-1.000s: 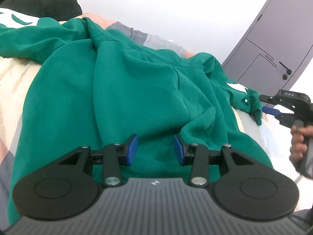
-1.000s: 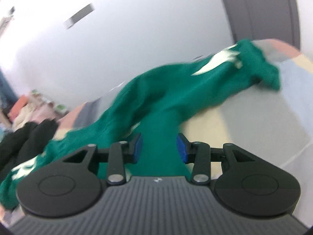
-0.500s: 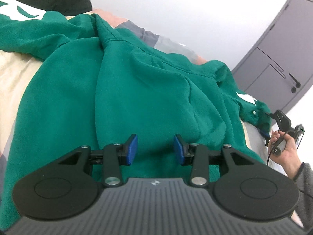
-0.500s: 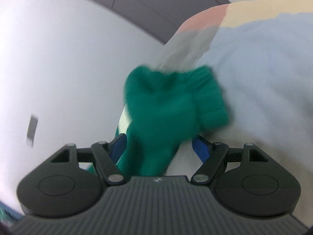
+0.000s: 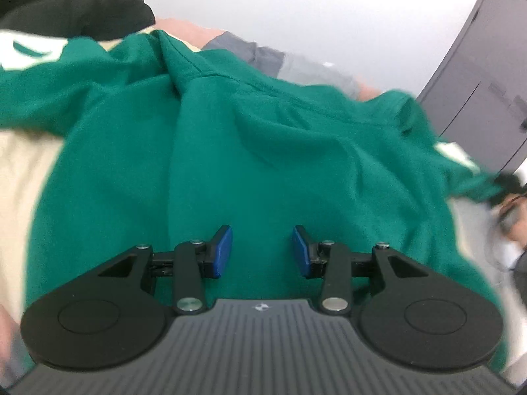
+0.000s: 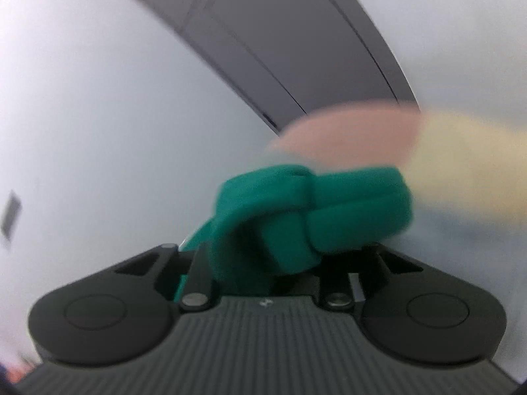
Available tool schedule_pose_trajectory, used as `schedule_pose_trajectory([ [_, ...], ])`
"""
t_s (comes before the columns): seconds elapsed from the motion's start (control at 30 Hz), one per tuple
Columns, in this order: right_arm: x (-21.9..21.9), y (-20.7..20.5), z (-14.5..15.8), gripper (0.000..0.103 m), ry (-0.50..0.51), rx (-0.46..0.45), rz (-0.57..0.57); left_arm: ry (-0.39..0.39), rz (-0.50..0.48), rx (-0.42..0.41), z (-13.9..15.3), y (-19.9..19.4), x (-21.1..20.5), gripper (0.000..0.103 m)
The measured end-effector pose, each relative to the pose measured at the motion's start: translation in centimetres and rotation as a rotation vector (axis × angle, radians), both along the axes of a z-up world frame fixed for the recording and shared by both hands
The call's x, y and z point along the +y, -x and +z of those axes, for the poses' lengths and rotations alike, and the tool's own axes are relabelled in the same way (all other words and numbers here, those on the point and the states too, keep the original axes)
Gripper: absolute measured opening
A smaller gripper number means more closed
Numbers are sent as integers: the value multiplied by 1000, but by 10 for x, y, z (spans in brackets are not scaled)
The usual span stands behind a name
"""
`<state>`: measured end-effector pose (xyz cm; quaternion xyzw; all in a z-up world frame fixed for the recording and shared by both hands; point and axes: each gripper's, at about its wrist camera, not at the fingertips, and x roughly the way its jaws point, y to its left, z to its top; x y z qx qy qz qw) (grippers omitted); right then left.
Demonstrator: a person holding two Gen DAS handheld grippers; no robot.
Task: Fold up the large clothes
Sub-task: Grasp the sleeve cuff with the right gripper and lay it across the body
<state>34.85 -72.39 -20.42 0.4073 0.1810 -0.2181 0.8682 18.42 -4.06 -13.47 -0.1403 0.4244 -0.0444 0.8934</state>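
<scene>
The green sweatshirt [image 5: 250,151] lies spread and rumpled on the bed [image 5: 23,164], body toward the camera, its sleeves running out to far left and far right — so its long axis runs side to side across the left wrist view. It looks soft, limp and fairly light; it should sag wherever unsupported, so cuffs, hem and shoulder seams seem the firmest holds. The left gripper [image 5: 262,251] hovers over the body, fingers apart, nothing between them. The right gripper [image 6: 263,263] is closing on the bunched sleeve cuff [image 6: 313,207] — fabric sits between its fingers.
</scene>
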Motion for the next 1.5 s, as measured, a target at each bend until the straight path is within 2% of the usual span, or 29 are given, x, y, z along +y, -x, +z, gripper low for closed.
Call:
schedule_pose_trajectory([
  [0.07, -2, -7, 15, 20, 92, 36, 52, 20, 13, 5, -1, -5, 5, 46],
  [0.13, 4, -6, 29, 19, 159, 63, 56, 25, 20, 18, -6, -8, 6, 46],
  [0.2, 8, -8, 38, 17, 203, 86, 53, -12, -3, 26, -10, -12, 4, 46],
  [0.3, 25, -9, 63, 17, 305, 72, 81, -41, -27, 5, -7, -13, 3, 46],
  [0.43, 66, -3, 116, 16, 451, 46, 164, -10, 5, -24, 5, -7, 14, 46],
  [0.6, 137, 24, 197, 16, 637, -56, 320, -23, 52, -92, 22, 7, 32, 46],
  [0.7, 198, 50, 241, 16, 785, -134, 441, -16, 75, -123, 30, 17, 44, 46],
  [0.87, 308, 112, 287, 16, 967, -241, 616, -18, 85, -173, 44, 39, 57, 46],
  [0.9, 308, 111, 290, 16, 993, -252, 642, -4, 93, -193, 49, 46, 60, 46],
  [1.1, 407, 174, 272, 17, 1196, -304, 861, 90, 108, -281, 80, 78, 83, 46],
  [1.3, 490, 208, 211, 17, 1297, -265, 1075, 127, 112, -286, 82, 94, 101, 46],
  [1.5, 564, 237, 146, 18, 1317, -204, 1267, 177, 127, -272, 75, 98, 111, 46],
])
